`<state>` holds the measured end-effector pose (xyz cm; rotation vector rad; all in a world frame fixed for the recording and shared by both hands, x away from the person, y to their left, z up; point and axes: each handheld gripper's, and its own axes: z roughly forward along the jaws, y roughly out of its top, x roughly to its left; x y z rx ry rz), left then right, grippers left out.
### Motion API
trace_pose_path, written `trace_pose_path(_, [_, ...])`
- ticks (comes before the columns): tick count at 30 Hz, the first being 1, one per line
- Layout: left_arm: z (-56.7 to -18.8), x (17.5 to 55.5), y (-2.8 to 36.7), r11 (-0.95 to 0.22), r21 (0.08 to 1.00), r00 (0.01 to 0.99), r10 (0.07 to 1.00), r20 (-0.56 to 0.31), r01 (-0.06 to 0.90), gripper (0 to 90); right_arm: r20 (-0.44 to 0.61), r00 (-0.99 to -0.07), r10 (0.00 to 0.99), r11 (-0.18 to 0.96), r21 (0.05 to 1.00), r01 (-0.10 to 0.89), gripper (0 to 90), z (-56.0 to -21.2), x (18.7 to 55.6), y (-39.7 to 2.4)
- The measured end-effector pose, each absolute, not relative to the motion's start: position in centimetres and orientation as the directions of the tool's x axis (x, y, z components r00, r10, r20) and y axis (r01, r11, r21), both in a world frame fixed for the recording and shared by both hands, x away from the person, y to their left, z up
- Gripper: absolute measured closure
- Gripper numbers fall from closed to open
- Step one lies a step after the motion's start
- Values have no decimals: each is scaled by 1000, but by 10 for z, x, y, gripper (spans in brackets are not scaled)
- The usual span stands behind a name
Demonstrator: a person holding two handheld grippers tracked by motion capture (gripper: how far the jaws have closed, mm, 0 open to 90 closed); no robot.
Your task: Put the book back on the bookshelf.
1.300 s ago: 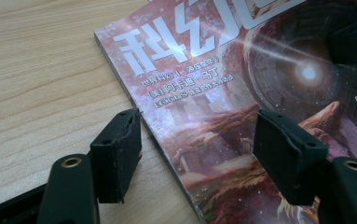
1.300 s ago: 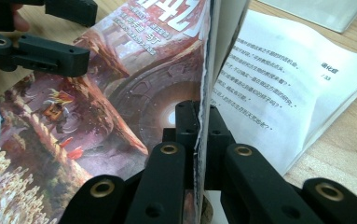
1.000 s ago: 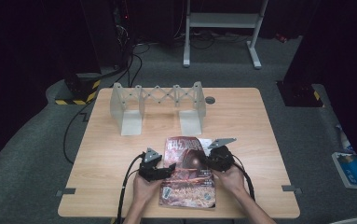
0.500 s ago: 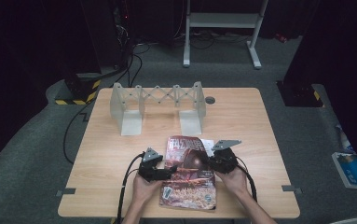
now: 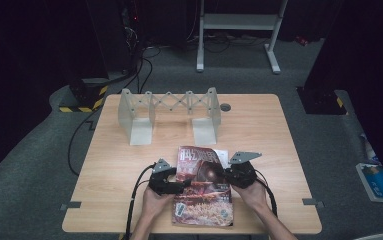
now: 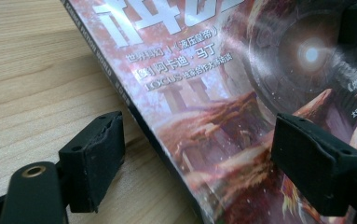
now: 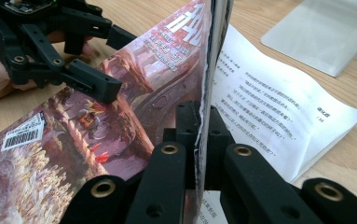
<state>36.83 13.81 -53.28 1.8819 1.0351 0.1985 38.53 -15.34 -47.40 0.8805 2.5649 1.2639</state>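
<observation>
Pinching magazine (image 7: 134, 93) cover edge: right gripper (image 7: 199, 135); left gripper (image 6: 199, 158) spread ("LOCUS", barcode (image 7: 23, 132) legible).

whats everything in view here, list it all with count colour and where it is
magazine: 1, reddish-pink cover with white title, near edge of the table, its right edge lifted
loose printed sheet: 1, white, on the table under the lifted cover's right side
expanding rack: 1, pale grey, far half of the table
table: 1, light wood, centre of the high view
round cap: 1, grey, in the tabletop right of the rack
metal stand: 1, white-grey, floor behind the table
blue item: 1, floor at the right
left gripper: 1, black, jaws open astride the magazine's left edge
right gripper: 1, black, jaws shut on the cover's right edge
hands: 2, at the table's near edge
</observation>
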Motion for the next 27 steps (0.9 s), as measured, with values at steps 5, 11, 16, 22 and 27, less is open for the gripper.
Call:
trace_pose_path(5, [-533, 368, 137, -200, 797, 635, 723, -272, 569, 206, 118, -825, 552, 478, 766, 430, 885, -474, 384, -152])
trace_pose_path(11, [-533, 368, 139, -200, 788, 633, 720, -285, 582, 244, 135, -826, 547, 472, 766, 437, 884, -478, 387, -153])
trace_pose_path(16, [-533, 368, 140, -199, 788, 631, 721, -285, 583, 282, 171, -815, 554, 456, 757, 469, 881, -486, 392, -158])
trace_pose_path(22, [-532, 368, 140, -205, 787, 629, 727, -275, 581, 354, 170, -804, 570, 474, 732, 490, 881, -496, 396, -159])
trace_pose_path(27, [-533, 368, 140, -203, 787, 631, 723, -281, 583, 375, 175, -802, 571, 471, 731, 494, 882, -499, 396, -159])
